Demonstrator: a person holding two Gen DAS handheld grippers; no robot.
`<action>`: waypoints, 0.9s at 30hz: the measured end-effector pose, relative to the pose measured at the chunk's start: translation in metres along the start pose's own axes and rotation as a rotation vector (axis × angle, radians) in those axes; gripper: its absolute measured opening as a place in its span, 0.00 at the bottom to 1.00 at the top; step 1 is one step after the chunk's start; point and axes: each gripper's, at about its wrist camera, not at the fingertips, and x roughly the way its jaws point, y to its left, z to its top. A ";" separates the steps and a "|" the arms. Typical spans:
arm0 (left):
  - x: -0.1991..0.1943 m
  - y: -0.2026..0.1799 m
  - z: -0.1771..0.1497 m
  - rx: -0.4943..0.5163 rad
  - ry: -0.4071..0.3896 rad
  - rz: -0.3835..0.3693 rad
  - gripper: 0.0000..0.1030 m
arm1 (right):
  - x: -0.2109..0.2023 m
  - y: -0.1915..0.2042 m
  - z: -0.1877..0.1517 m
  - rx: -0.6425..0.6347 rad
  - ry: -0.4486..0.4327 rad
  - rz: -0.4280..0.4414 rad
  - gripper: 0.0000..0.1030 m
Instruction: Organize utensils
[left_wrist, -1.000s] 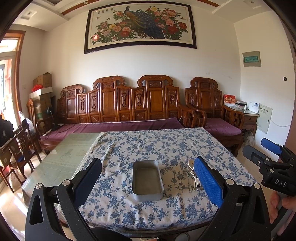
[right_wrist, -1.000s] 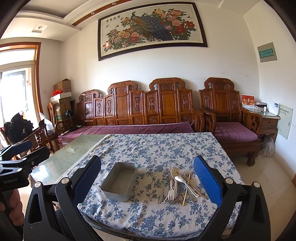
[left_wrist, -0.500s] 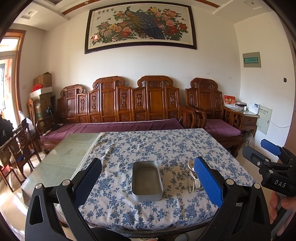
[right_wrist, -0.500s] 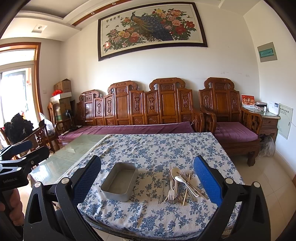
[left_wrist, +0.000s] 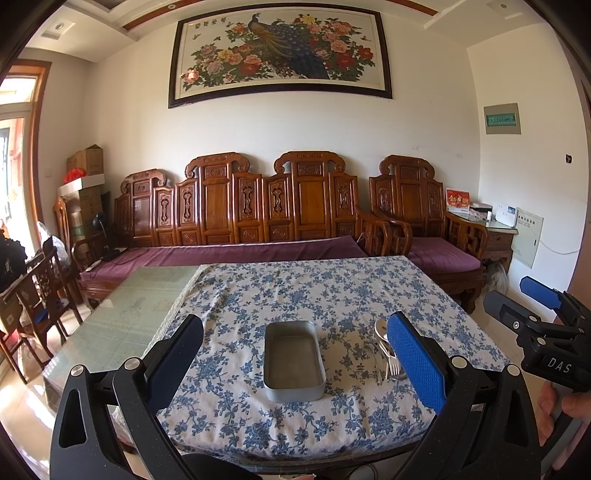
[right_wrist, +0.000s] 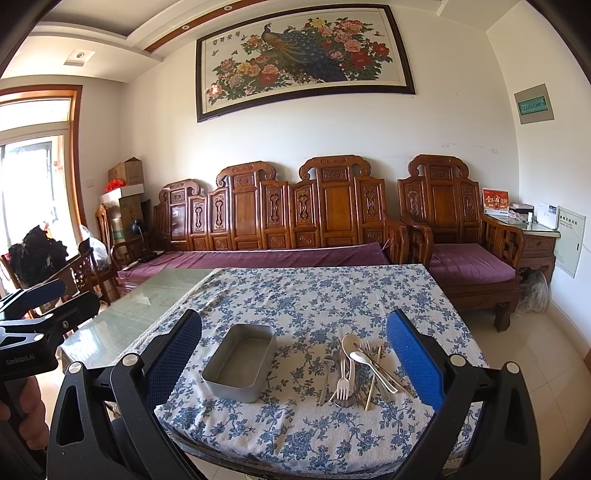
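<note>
An empty grey metal tray (left_wrist: 293, 360) (right_wrist: 240, 362) rests on the blue-flowered tablecloth (left_wrist: 325, 291) near the table's front edge. To its right lies a loose pile of utensils (right_wrist: 360, 369) (left_wrist: 384, 350): white spoons, forks, chopsticks and a metal piece. My left gripper (left_wrist: 295, 358) hangs open in front of the table, level with the tray, nothing between its fingers. My right gripper (right_wrist: 293, 358) is open too, short of the table, framing tray and pile. Each gripper shows at the edge of the other's view, the right gripper (left_wrist: 543, 314) and the left gripper (right_wrist: 37, 314).
Bare glass tabletop (left_wrist: 133, 314) lies left of the cloth. A carved wooden sofa (left_wrist: 258, 218) with purple cushions stands behind the table, an armchair (left_wrist: 424, 221) at right. Wooden chairs (left_wrist: 40, 295) crowd the left side. A hand (left_wrist: 561, 410) holds the right gripper's handle.
</note>
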 end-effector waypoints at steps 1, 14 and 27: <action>0.001 0.000 -0.001 -0.001 0.001 -0.001 0.94 | 0.000 -0.001 -0.001 0.000 0.000 0.000 0.98; 0.046 -0.003 -0.017 0.002 0.111 -0.044 0.94 | 0.036 -0.021 -0.022 0.017 0.079 -0.013 0.98; 0.122 -0.014 -0.065 0.027 0.259 -0.091 0.94 | 0.108 -0.051 -0.062 -0.003 0.194 -0.054 0.95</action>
